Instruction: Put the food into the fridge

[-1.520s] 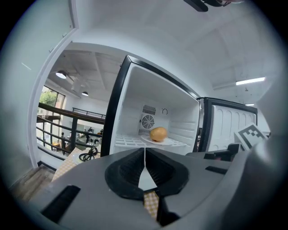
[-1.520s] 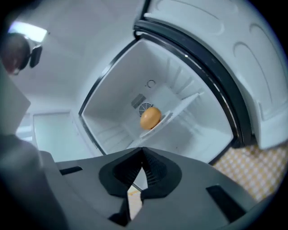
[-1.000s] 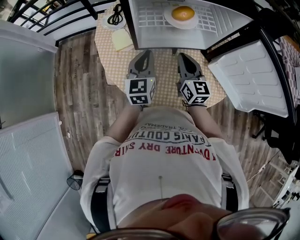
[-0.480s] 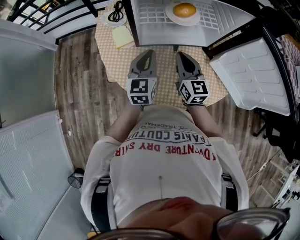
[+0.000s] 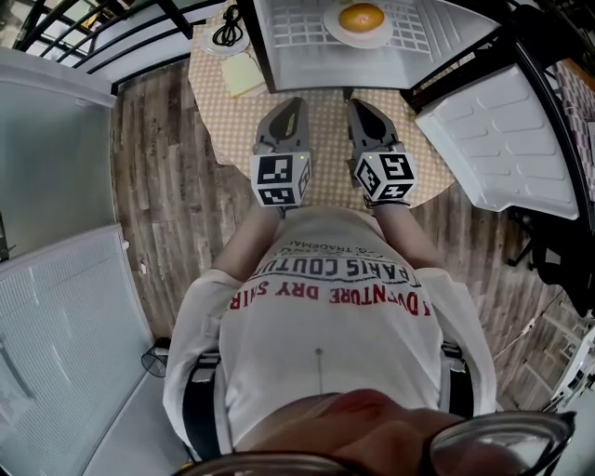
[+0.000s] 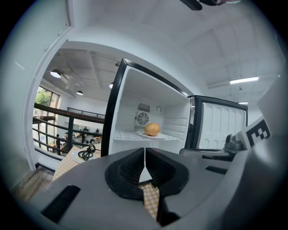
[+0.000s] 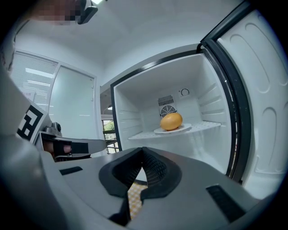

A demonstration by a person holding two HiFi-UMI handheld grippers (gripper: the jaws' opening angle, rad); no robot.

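Note:
An orange round food (image 5: 361, 17) (image 6: 152, 129) (image 7: 171, 121) lies on a white plate (image 5: 342, 34) (image 6: 141, 134) (image 7: 183, 128) on the wire shelf inside the open fridge (image 5: 446, 33) (image 6: 175, 117) (image 7: 130, 112). The fridge door (image 5: 507, 139) (image 6: 222, 126) (image 7: 265, 103) stands swung wide to the right. My left gripper (image 5: 284, 110) (image 6: 144, 155) and right gripper (image 5: 363, 113) (image 7: 143, 155) are held side by side in front of the fridge, well back from the plate. Both are shut with nothing between their jaws.
The fridge stands on a round table with a checked cloth (image 5: 325, 139). A coiled black cable on a small dish (image 5: 226, 35) (image 6: 86, 153) and a pale yellow pad (image 5: 244, 76) lie at the table's left. A railing (image 5: 84, 28) runs behind. Grey cabinets (image 5: 56, 279) stand left.
The view has shifted slightly; both grippers stay shut and nearly still in front of the fridge. The food has not moved.

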